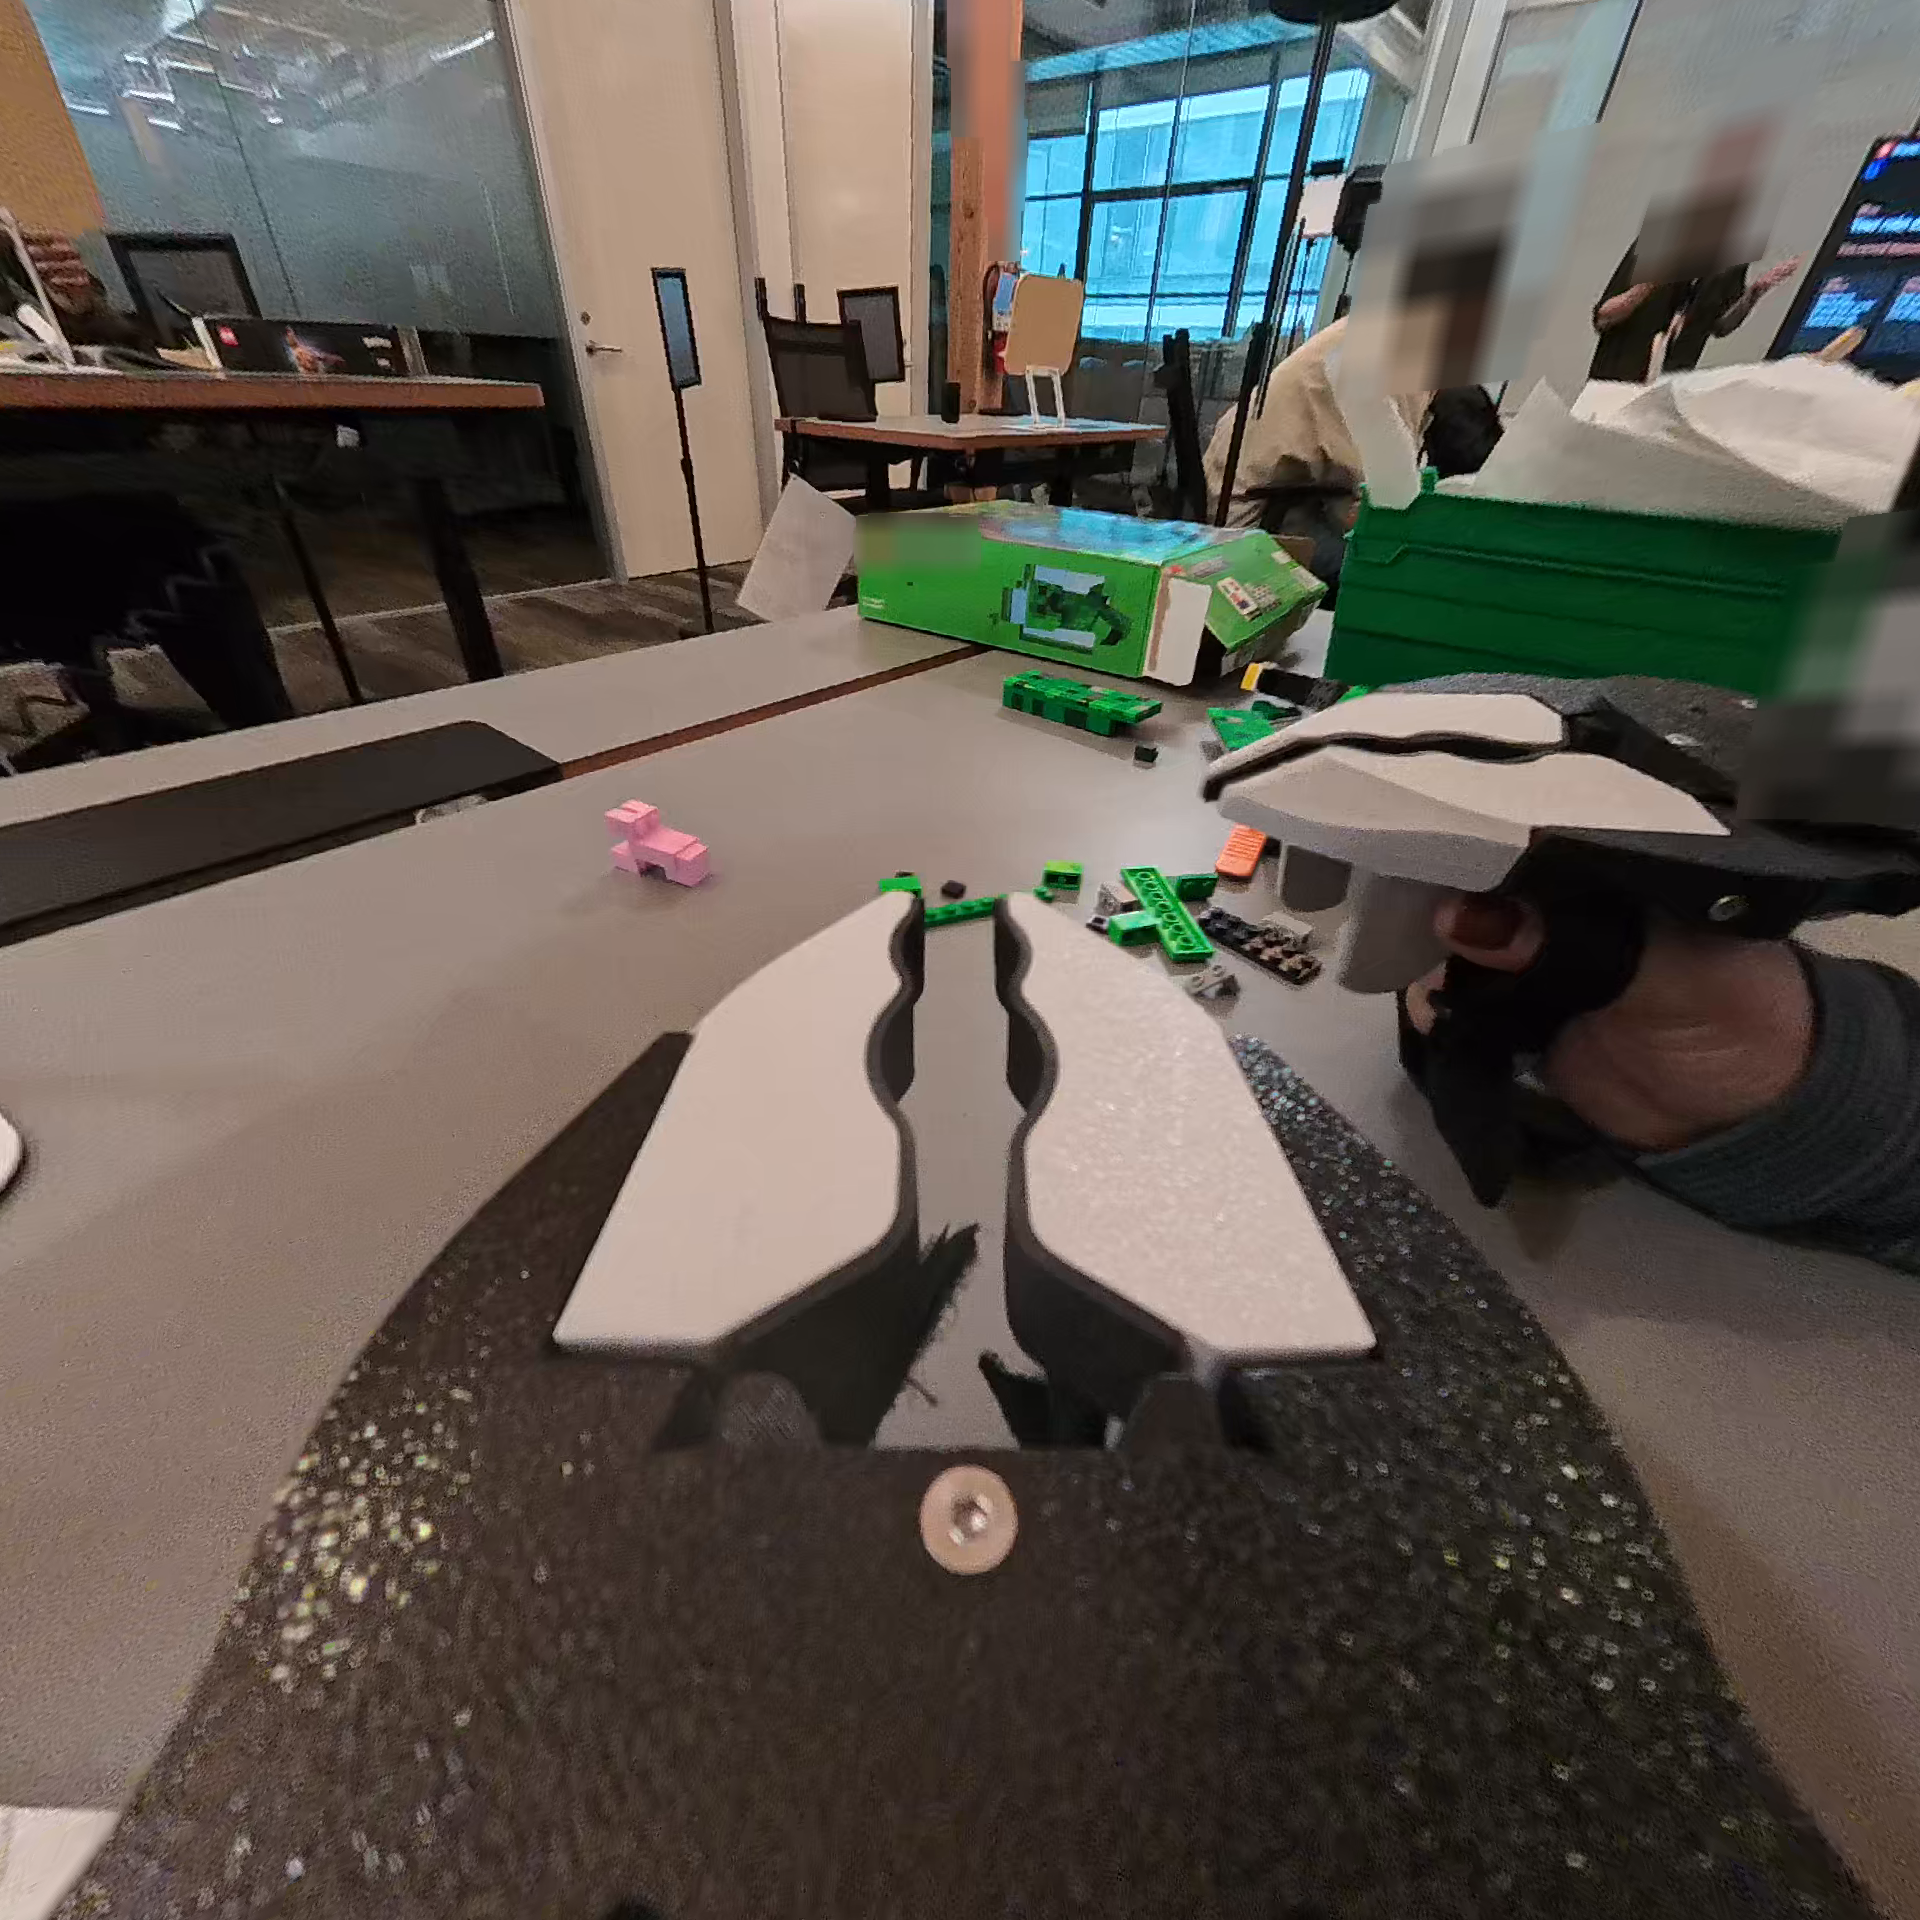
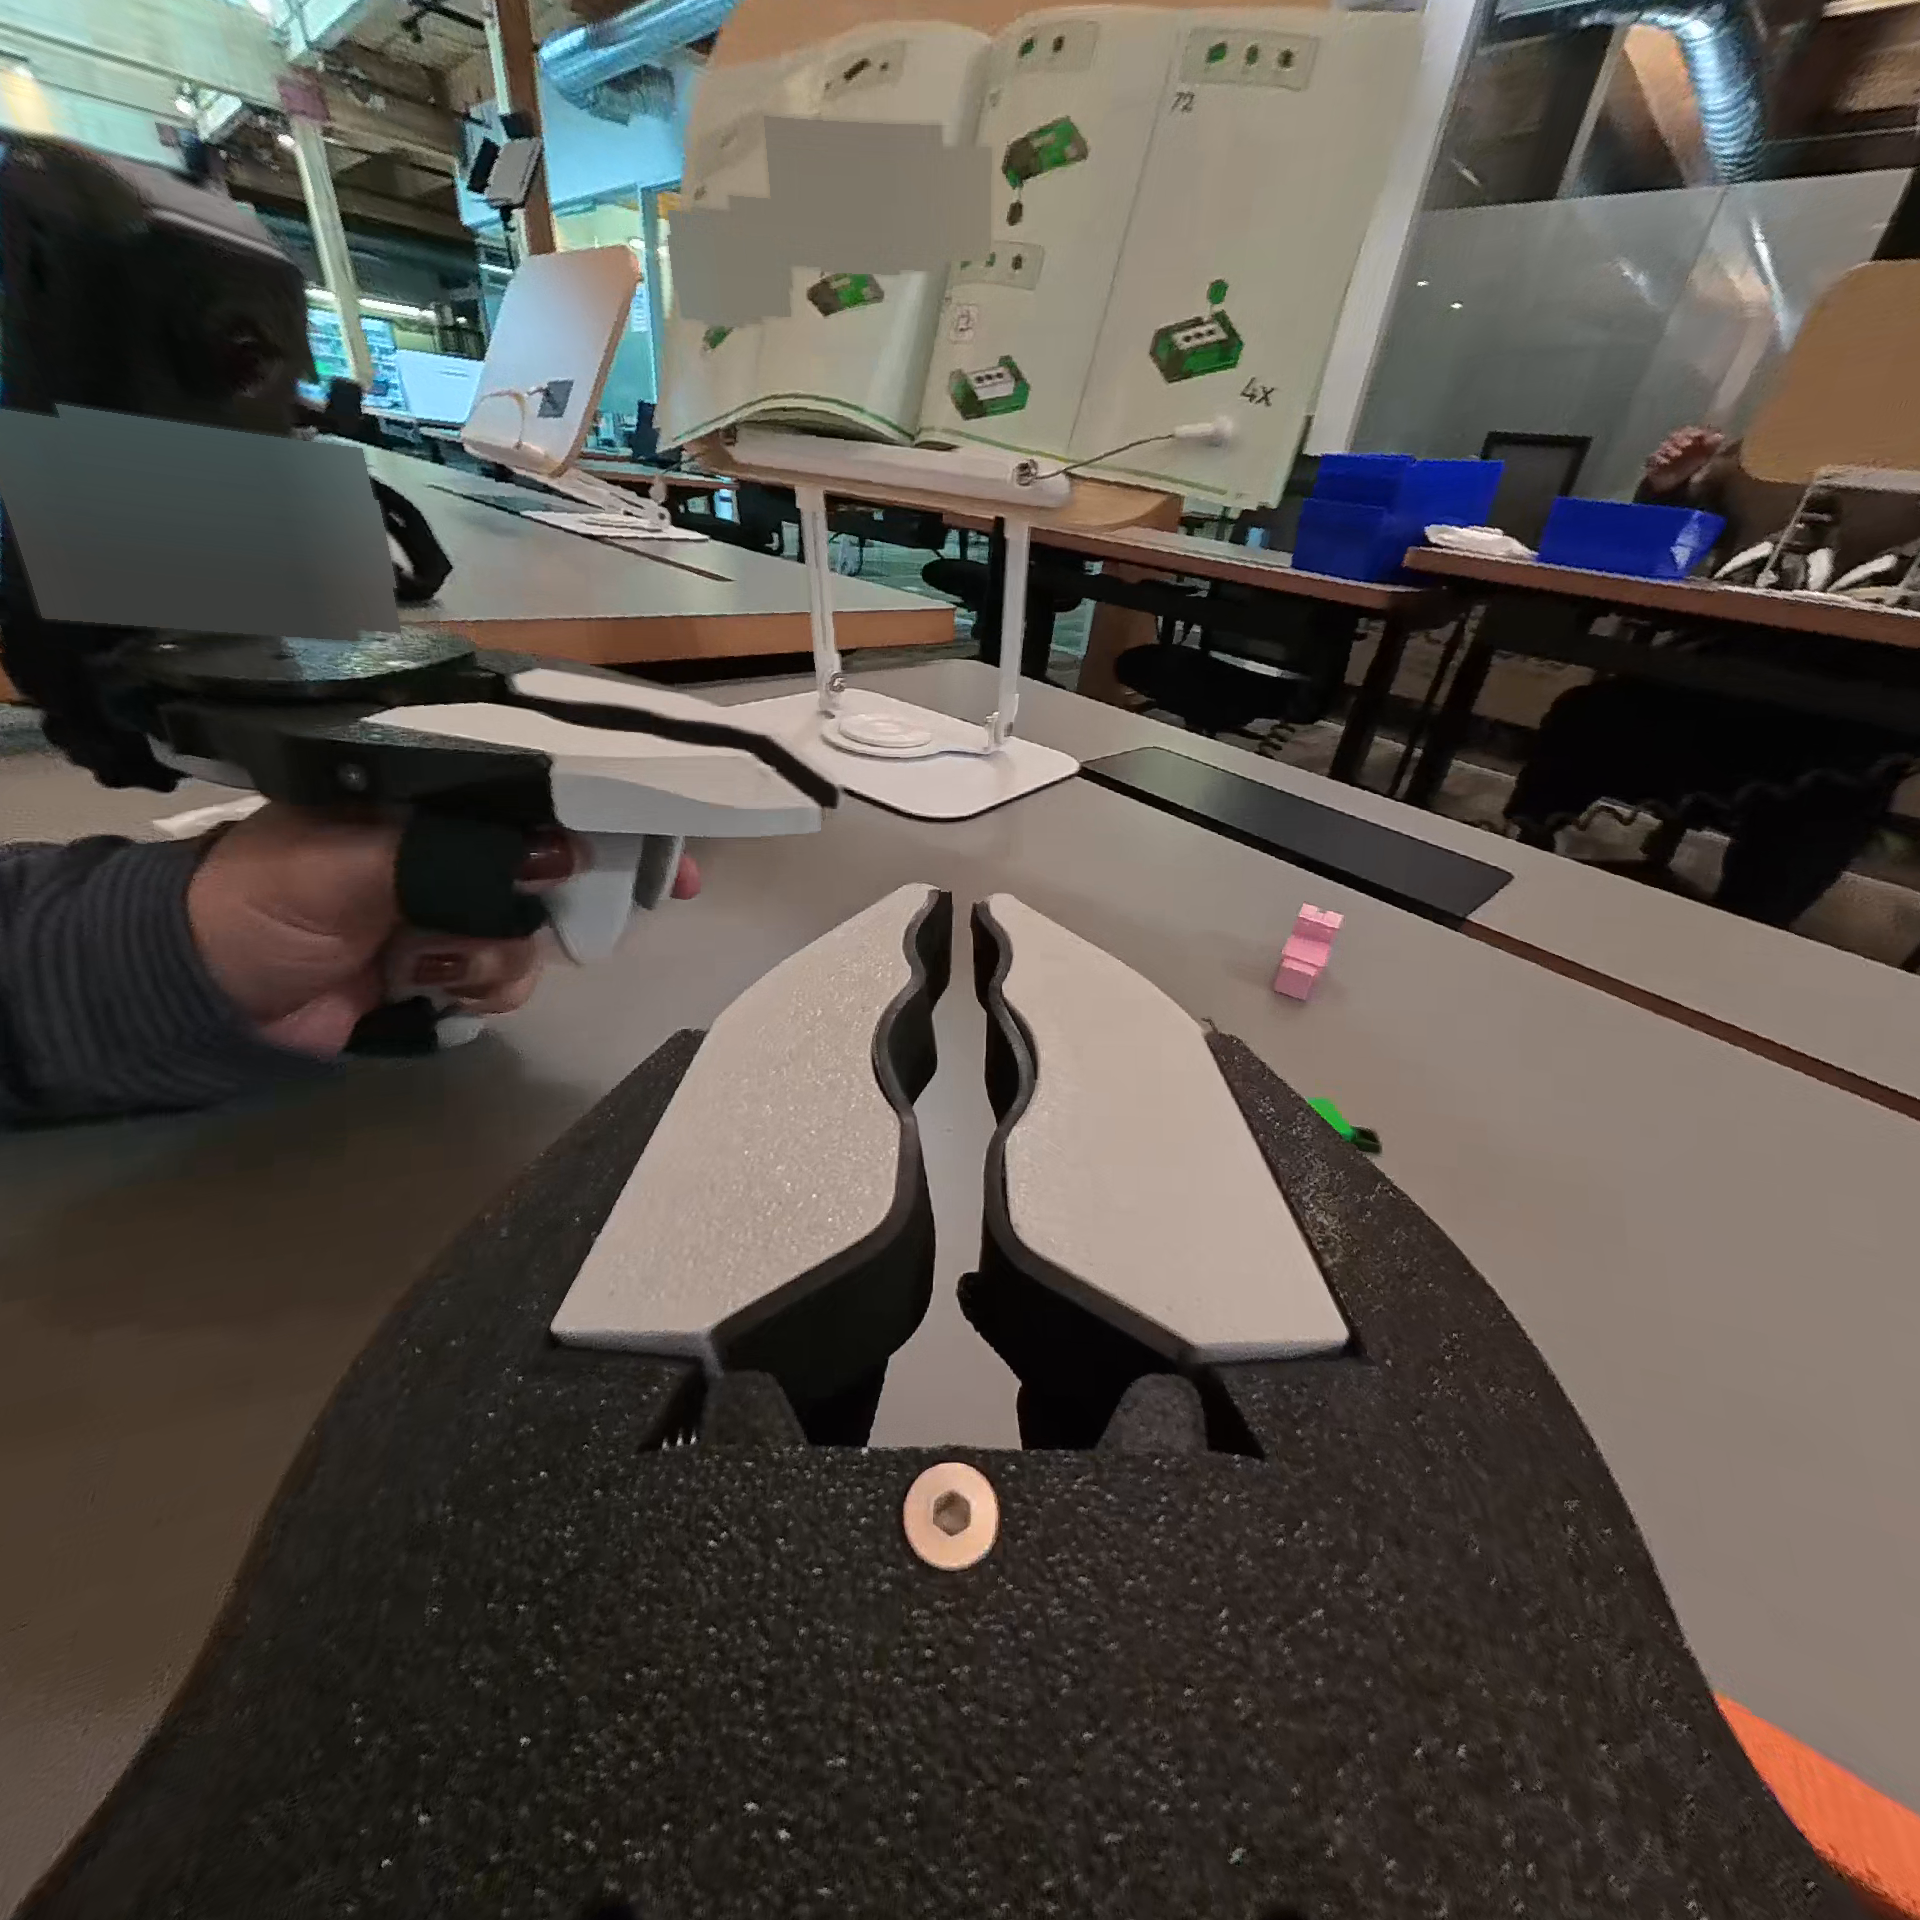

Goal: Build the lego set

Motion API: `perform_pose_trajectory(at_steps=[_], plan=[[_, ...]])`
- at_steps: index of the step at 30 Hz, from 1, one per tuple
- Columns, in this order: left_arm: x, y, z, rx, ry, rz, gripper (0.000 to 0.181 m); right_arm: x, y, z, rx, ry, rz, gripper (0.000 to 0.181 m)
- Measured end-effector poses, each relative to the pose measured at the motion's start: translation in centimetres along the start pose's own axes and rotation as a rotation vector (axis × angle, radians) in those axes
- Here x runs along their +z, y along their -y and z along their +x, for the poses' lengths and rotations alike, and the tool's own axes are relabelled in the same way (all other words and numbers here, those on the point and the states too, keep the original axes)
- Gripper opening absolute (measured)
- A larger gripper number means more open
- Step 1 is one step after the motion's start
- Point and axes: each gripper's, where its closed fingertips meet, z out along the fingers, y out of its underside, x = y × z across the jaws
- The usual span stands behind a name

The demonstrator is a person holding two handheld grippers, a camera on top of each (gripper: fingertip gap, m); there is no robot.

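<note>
My left gripper (image 1: 958, 912) is shut and empty, low over the grey table (image 1: 312, 1039). Just past its tips lies a thin green plate (image 1: 961, 914), with loose green pieces (image 1: 1164, 909) and a dark grey plate (image 1: 1262, 940) to the right. A green and black built part (image 1: 1081, 701) lies farther back. My right gripper (image 2: 956, 906) is shut and empty, and it also shows in the left wrist view (image 1: 1221, 781) above the loose pieces. The left gripper shows from the side in the right wrist view (image 2: 821, 795). A pink pig figure (image 1: 657, 844) stands alone, also in the right wrist view (image 2: 1307, 954).
An open instruction booklet (image 2: 1039, 239) sits on a white stand (image 2: 935, 758) ahead of the right gripper. A green set box (image 1: 1091, 587) and a green bin (image 1: 1558, 603) with white paper stand at the back. An orange brick separator (image 1: 1242, 850) lies among the pieces. People sit at other tables. Across from one pair of fingers to the other is roughly 7 cm.
</note>
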Motion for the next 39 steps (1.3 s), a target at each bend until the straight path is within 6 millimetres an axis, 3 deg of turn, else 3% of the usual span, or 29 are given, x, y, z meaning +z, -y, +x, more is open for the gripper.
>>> perform_pose_trajectory(at_steps=[6, 9, 15, 20, 28, 39], plan=[[-0.1, 0.0, -0.2, 0.000, 0.022, 0.017, 0.012, 0.6, -0.5, -5.0, -0.227, 0.134, -0.052, 0.000], [-0.2, 0.1, -0.5, -0.027, 0.022, 0.027, 0.012, 0.7, -0.8, -6.4, -0.299, 0.166, -0.063, 0.000], [0.0, -0.2, -0.1, -0.007, 0.005, 0.011, 0.012, 0.5, -0.6, -5.5, -0.214, 0.147, -0.057, 0.000], [0.3, -0.4, 0.5, 0.036, -0.011, -0.010, 0.013, 0.0, 0.0, -3.8, -0.256, 0.069, -0.046, 0.001], [0.3, -0.5, 0.4, 0.017, -0.017, -0.020, 0.016, -0.9, -0.6, -2.1, -0.209, 0.002, -0.064, 0.000], [0.5, -0.8, 0.8, 0.048, -0.029, -0.041, 0.017, -0.9, -0.7, -1.9, -0.162, 0.013, -0.058, 0.000]])
